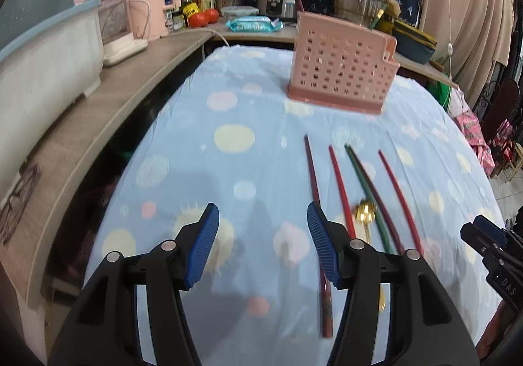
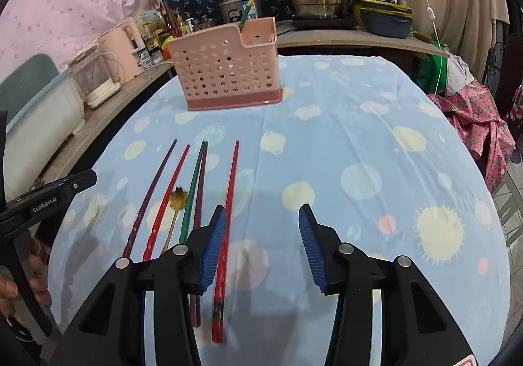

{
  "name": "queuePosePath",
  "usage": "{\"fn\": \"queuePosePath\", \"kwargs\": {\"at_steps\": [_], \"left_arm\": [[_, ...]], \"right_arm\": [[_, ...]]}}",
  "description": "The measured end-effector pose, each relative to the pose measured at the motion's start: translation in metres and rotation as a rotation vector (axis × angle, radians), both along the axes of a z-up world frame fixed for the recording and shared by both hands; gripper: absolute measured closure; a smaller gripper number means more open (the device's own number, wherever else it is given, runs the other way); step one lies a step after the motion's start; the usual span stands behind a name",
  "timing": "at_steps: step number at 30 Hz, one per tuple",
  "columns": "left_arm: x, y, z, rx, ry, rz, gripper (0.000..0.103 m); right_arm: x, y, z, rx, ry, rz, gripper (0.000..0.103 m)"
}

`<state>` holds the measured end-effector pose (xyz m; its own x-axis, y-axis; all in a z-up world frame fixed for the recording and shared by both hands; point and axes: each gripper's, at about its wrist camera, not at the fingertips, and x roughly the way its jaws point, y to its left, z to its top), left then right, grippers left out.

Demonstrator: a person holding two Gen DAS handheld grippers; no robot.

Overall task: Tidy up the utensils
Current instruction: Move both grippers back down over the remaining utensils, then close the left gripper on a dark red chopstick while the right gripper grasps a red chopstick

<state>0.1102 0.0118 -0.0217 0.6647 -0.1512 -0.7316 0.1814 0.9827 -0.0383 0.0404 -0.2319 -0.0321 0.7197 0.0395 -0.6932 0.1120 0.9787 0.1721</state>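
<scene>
Chopsticks [image 2: 228,202] lie side by side on the dotted blue cloth [image 2: 359,137], just left of the right gripper [image 2: 263,245] and right of the left gripper [image 1: 261,245]. Both grippers stand partly open, holding nothing. Beyond them sits a pink perforated holder [image 2: 228,71].

Tablecloth [image 2: 343,124] was pale blue w/ yellow, pink & white dots, plus a yellow sun lower right of right-wrist frame. Holder [image 2: 228,71] was pink w/ round holes. Chopsticks, lower left of centre: purple [image 2: 153,189], red [image 2: 170,196], green [image 2: 193,189], maroon [image 2: 200,192], red [image 2: 228,202]. Spoon [image 2: 178,197] gold. My pads [image 2: 214,251] were blue, ribbed; arms black.
</scene>
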Motion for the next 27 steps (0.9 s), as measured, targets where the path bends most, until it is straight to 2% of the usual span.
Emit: {"fn": "queuePosePath", "kwargs": {"at_steps": [11,27], "left_arm": [[-0.034,-0.005,-0.028,-0.02,0.062,-0.023,0.05],[-0.052,-0.019,-0.038,-0.016,0.094,-0.075,0.05]], "right_arm": [[-0.031,0.028,-0.033,0.008,0.077,0.05,0.081],[-0.039,0.043,-0.044,0.002,0.111,0.084,0.089]]}}
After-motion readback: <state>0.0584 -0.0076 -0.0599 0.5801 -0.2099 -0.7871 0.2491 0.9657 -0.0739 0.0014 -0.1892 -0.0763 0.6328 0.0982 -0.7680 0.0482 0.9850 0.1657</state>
